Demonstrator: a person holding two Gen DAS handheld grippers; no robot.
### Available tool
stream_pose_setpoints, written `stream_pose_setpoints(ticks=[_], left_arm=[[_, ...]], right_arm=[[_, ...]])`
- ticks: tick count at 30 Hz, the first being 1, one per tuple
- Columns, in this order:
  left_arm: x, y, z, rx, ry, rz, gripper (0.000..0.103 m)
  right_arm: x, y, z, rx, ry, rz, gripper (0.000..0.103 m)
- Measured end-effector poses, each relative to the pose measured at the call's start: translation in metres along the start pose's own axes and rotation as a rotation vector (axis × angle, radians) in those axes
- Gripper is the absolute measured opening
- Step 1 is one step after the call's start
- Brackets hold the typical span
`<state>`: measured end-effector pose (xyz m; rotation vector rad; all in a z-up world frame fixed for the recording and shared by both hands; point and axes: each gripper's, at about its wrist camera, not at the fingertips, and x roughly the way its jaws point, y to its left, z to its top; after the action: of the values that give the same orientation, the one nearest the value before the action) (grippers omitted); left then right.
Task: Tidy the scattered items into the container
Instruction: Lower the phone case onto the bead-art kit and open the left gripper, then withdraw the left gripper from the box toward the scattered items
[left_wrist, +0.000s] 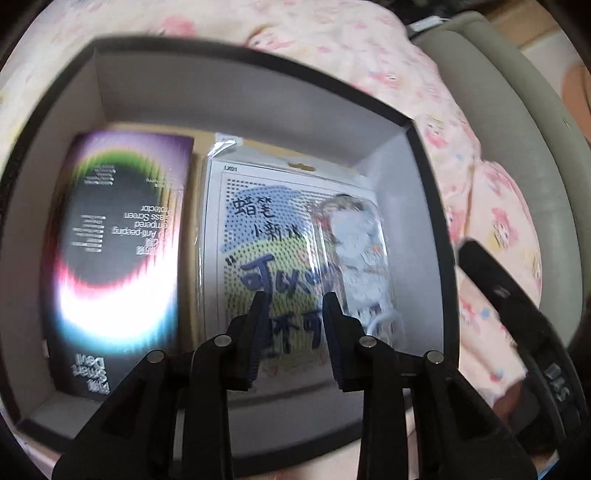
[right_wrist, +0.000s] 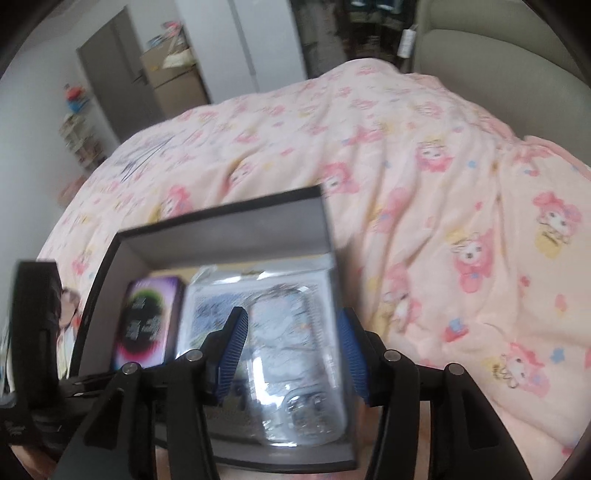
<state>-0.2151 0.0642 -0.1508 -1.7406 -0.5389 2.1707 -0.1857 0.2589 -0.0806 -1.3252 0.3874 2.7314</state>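
A black box (left_wrist: 258, 55) with grey inner walls lies open on the bed. Inside at the left lies a dark screen-protector pack (left_wrist: 118, 240) with a rainbow ring. Beside it on the right is a clear-wrapped phone case pack (left_wrist: 295, 221) with blue writing. My left gripper (left_wrist: 295, 299) hovers over the phone case pack, its jaws slightly apart with nothing between them. In the right wrist view my right gripper (right_wrist: 291, 314) stands open above the same box (right_wrist: 221, 218), over the phone case pack (right_wrist: 280, 350), with the screen-protector pack (right_wrist: 147, 321) to its left.
A pink cartoon-print blanket (right_wrist: 424, 184) covers the bed around the box. A beige padded headboard (left_wrist: 517, 110) rises at the right. A picture card (right_wrist: 68, 314) lies left of the box, partly hidden by the left gripper's black body (right_wrist: 33, 332). Cardboard boxes (right_wrist: 173, 77) stand far off.
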Motion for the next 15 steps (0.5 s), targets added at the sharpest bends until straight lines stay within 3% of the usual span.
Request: stream_pose_setpoints(ticks=[3,9,15], left_arm=[[0.018,-0.004,0.01,-0.033,0.05,-0.01,0.029],[0.042,-0.032,0.018,0.012,0.101,-0.055,0.03],[0.037,-0.03,0.018,0.033,0.116,-0.103,0.031]], right_arm=[[-0.001,-0.014,0.004,0.037,-0.005,-0.006,0.047],[0.011,-0.025,0.005,0.07,0.039,0.02,0.047],[0.019,-0.029,0.006,0.086,0.068,0.037,0.047]])
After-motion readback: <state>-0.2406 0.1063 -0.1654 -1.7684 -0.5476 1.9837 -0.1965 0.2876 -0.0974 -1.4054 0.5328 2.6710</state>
